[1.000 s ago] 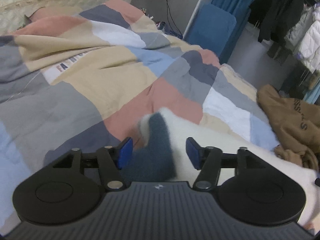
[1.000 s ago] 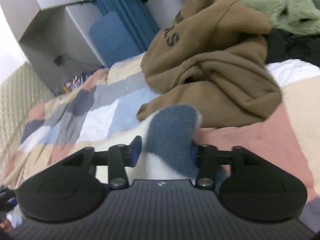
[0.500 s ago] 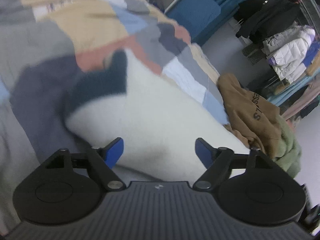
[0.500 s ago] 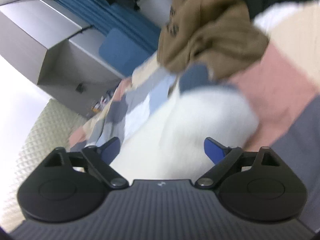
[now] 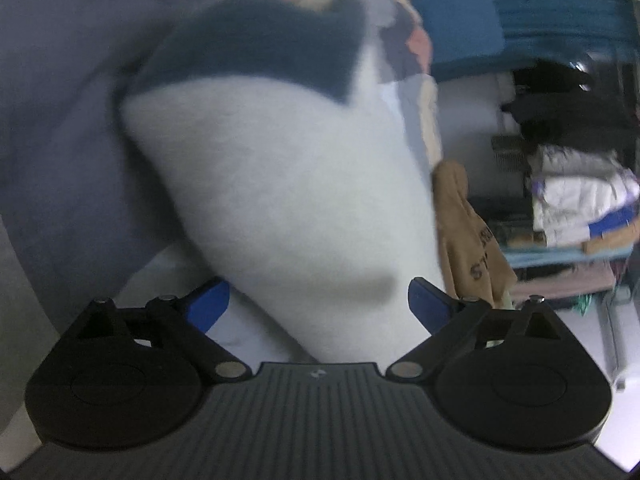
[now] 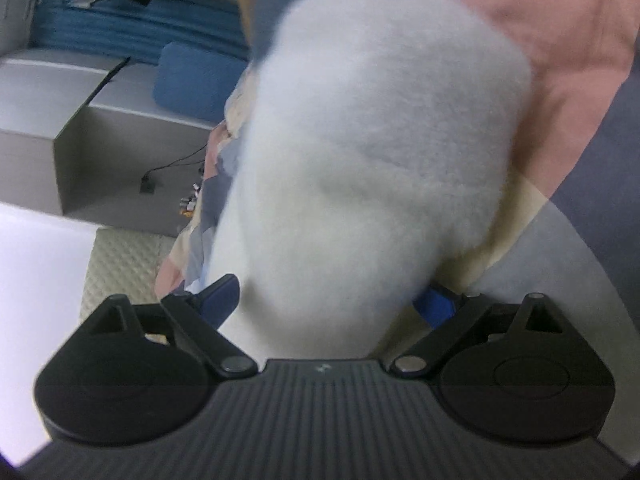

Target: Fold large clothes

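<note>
A white fleece garment (image 5: pixel 280 184) with a dark blue cuff (image 5: pixel 260 44) lies bunched on the patchwork quilt (image 5: pixel 60 100). My left gripper (image 5: pixel 319 308) sits low at its near end. Its jaws are opening wide, and the white fleece lies loosely between the blue pads (image 5: pixel 208 308) without being pinched. In the right wrist view the same white garment (image 6: pixel 372 140) fills the middle, with a blue cuff (image 6: pixel 268 12) at its far end. My right gripper (image 6: pixel 328 300) is also opening, its jaws spread either side of the fleece. Both views are blurred.
A brown hoodie (image 5: pixel 468 232) lies on the bed just beyond the garment. A blue chair (image 5: pixel 456 24) and stacked clothes (image 5: pixel 576 200) stand past the bed. The right wrist view shows a grey cabinet (image 6: pixel 100 140), the pink quilt patch (image 6: pixel 560 40) and a quilted headboard (image 6: pixel 120 264).
Both grippers have let go of the blue cuffs and spread their jaws wide. Both have rolled and sunk toward the bed, and the white garment now fills each view.
</note>
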A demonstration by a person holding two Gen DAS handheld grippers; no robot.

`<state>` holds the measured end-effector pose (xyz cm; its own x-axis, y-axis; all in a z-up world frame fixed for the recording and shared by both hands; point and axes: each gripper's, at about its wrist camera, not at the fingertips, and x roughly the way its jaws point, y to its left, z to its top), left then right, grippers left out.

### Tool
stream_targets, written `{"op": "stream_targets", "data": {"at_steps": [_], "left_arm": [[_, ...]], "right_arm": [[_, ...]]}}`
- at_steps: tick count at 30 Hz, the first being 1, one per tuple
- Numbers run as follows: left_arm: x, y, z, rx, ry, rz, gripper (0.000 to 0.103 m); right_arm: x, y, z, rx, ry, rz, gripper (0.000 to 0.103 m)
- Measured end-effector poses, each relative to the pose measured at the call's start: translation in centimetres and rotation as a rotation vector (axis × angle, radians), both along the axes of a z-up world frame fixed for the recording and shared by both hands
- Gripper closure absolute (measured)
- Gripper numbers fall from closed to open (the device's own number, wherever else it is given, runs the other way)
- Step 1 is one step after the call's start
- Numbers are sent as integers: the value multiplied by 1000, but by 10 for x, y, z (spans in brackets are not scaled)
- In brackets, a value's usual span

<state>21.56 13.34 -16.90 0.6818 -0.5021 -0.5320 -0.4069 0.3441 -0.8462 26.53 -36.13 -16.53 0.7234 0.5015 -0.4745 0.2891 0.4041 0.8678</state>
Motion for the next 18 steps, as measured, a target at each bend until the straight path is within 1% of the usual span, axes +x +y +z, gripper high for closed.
{"op": "stream_targets", "data": {"at_steps": [1, 3, 6, 8, 10, 14, 15, 17, 18], "left_arm": [[1, 1, -6, -20, 13, 10, 5], [2, 3, -14, -61, 13, 34, 5], [5, 7, -19, -103, -13, 70, 5], [4, 9, -23, -134, -40, 118, 5], [4, 11, -24, -145, -60, 155, 5], [6, 13, -26, -140, -73, 202, 7], [8, 13, -24, -120, -72, 204, 9], [10, 11, -21, -60, -63, 200, 20], [9, 13, -21, -34, -63, 198, 22]], "right_arm": [[3, 0, -2, 13, -2, -2, 7], [5, 1, 0, 23, -23, 2, 7], [2, 0, 9, 61, -80, 0, 7], [-4, -1, 14, 88, -122, -12, 7], [-7, -1, 16, 92, -143, -18, 7], [-2, 1, 8, 58, -109, -14, 7], [0, 1, 7, 54, -94, -16, 7], [6, -1, -1, 45, -68, -25, 9], [11, -1, -2, 31, -63, -27, 8]]}}
